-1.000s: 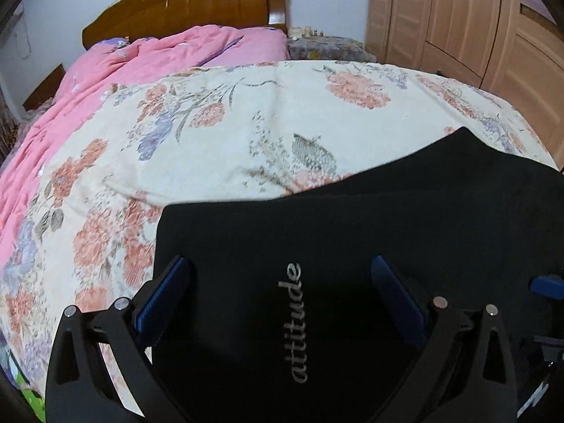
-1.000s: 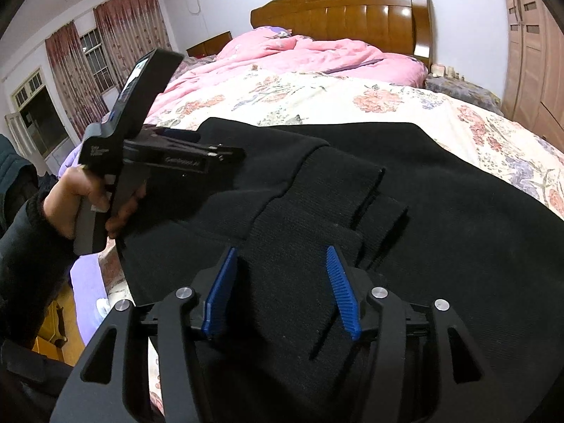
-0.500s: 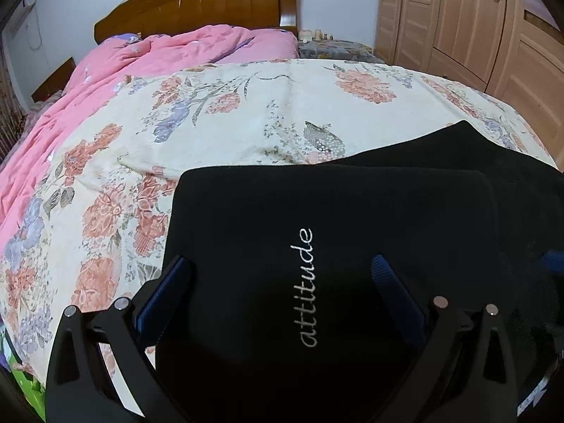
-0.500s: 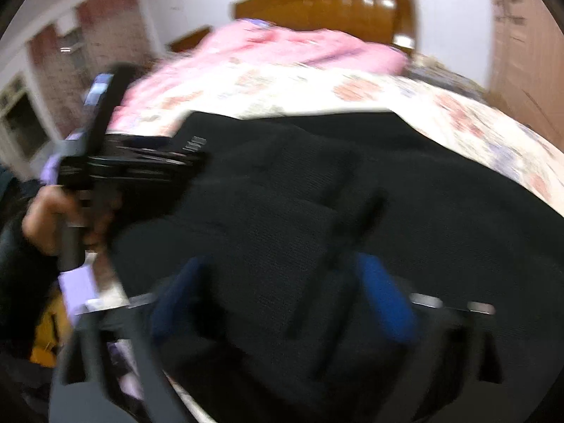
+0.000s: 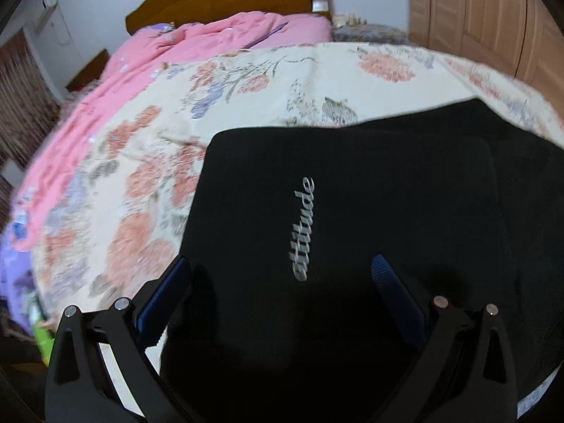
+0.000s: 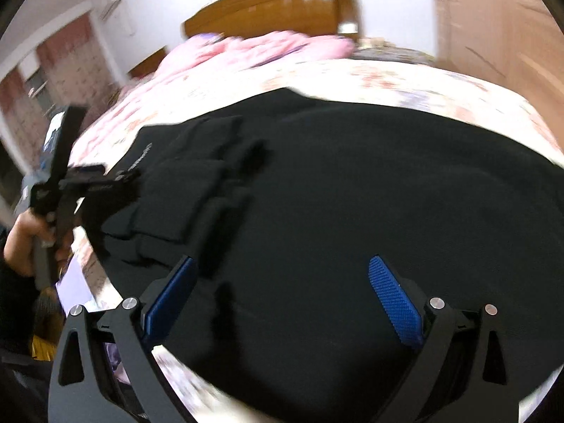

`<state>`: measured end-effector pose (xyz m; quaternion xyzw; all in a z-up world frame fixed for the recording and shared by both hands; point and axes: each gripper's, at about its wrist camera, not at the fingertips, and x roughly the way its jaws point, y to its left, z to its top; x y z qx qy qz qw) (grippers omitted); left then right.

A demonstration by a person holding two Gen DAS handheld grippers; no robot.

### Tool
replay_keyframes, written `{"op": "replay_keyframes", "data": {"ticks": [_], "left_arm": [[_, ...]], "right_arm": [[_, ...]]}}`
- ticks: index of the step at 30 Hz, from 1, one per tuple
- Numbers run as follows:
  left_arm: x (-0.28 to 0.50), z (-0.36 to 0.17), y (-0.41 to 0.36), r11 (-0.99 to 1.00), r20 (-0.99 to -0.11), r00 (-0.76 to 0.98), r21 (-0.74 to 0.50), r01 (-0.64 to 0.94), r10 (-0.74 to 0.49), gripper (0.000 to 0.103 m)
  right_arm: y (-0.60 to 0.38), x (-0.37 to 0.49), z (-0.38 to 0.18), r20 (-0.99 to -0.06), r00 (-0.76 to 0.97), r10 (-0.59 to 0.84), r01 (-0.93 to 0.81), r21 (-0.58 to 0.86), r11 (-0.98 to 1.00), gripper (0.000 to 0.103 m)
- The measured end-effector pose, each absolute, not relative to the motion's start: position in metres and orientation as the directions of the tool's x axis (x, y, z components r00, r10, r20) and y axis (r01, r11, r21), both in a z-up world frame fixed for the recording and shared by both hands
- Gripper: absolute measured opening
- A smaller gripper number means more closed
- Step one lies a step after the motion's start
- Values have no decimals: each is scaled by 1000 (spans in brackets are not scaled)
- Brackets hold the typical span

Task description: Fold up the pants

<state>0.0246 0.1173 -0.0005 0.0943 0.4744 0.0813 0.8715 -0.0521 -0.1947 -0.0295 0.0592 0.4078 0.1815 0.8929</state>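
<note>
My left gripper (image 5: 278,296) points forward and slightly down, its jaws spread wide, the blue pads (image 5: 164,296) angled outward on either side with nothing pinched between them. In the right wrist view I see that same left gripper (image 6: 116,179) from the side, held out at the left by my left hand (image 6: 26,243), whose fingers wrap around the handle; a dark sleeve covers the forearm below it. My right gripper (image 6: 282,299) also faces forward and down, jaws parted wide, its blue pads (image 6: 394,303) well apart. That view is blurred.
</note>
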Motion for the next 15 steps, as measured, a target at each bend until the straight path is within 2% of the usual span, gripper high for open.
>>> {"op": "replay_keyframes", "data": {"ticks": [1,5,9,11,15], "left_arm": [[20,3,112,969,-809,543,244,-41,227,102],[3,22,70,986,-794,606,133,100,46,102],[-5,28,9,962,-750,654,101,255,-94,102],[-7,26,-14,945,-740,659,108,309,-131,102],[-8,12,-47,910,-756,633,128,394,-168,102]], "right_arm": [[-210,-61,-27,-686,623,376,-251,280,927,96],[-267,-97,-17,-615,719,322,-126,340,932,96],[-326,-137,-15,-570,801,180,64,381,922,96],[-351,-152,-18,-552,822,139,142,435,889,96],[-368,-152,-32,-571,807,151,193,496,847,96]]}}
